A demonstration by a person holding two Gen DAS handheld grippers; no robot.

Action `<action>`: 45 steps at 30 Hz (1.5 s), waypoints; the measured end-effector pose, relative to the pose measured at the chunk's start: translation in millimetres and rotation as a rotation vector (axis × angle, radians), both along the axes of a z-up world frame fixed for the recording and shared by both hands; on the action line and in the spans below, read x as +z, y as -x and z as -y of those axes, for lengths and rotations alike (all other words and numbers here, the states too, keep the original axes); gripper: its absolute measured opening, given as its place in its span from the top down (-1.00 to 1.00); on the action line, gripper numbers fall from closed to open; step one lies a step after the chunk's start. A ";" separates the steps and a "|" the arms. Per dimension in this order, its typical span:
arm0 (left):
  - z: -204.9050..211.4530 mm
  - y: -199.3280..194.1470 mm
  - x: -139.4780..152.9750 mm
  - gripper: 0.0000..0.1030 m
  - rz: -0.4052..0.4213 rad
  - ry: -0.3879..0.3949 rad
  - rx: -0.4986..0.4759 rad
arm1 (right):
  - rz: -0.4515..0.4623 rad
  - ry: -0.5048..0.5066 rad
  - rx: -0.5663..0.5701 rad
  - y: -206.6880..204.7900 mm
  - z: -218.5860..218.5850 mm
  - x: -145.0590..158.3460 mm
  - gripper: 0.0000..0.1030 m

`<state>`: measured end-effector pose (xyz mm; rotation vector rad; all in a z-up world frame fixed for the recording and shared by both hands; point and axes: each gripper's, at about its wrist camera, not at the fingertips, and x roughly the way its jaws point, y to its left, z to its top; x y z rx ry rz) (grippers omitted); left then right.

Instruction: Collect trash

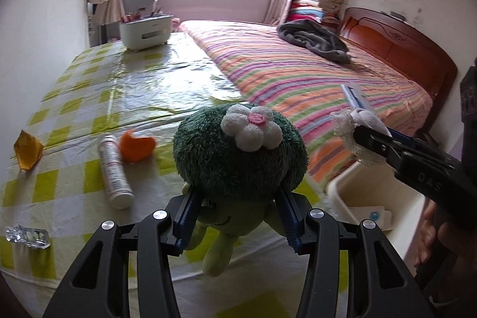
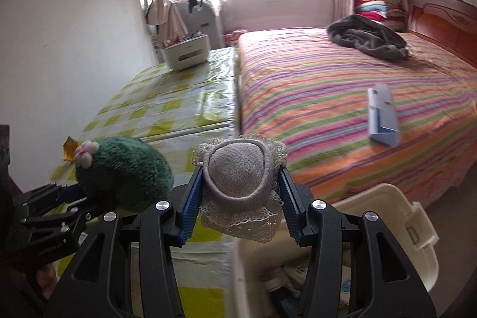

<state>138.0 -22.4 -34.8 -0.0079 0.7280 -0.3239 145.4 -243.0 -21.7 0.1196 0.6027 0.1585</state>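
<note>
My left gripper (image 1: 237, 216) is shut on a green plush toy (image 1: 238, 157) with a white flower, held above the checked table (image 1: 89, 97); it also shows in the right wrist view (image 2: 125, 172). My right gripper (image 2: 238, 198) is shut on a grey sock with lace trim (image 2: 238, 192), held over the cream bin (image 2: 402, 228). The sock also shows in the left wrist view (image 1: 357, 133). On the table lie an orange peel (image 1: 137, 148), a white tube (image 1: 114, 172), a yellow wrapper (image 1: 28, 151) and a clear blister pack (image 1: 28, 236).
A white organiser box (image 1: 146, 30) stands at the table's far end. A striped bed (image 1: 298, 73) lies right of the table, with a grey blanket (image 1: 313, 40) and a blue-white carton (image 2: 383, 118) on it. The bin (image 1: 372, 198) stands by the bed and holds some litter.
</note>
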 end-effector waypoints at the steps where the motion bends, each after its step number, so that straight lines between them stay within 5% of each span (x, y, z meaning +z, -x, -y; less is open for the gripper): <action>1: 5.2 2.6 0.6 0.08 0.001 0.005 -0.014 | 0.001 -0.005 -0.014 1.7 6.4 -0.4 0.08; 21: 85.5 35.1 2.3 0.08 -0.013 0.026 -0.213 | 0.017 -0.072 -0.195 45.0 77.9 -6.4 0.06; 26: 94.7 37.6 1.3 0.07 -0.014 0.022 -0.235 | 0.012 -0.071 -0.252 47.8 89.7 -10.0 -0.06; 30: 100.0 37.3 0.0 0.07 -0.020 0.017 -0.247 | 0.026 -0.102 -0.301 51.6 100.2 -6.7 -0.38; 45: 130.5 34.8 -1.8 0.06 -0.029 0.008 -0.301 | 0.131 -0.209 -0.434 74.6 129.9 8.3 -0.43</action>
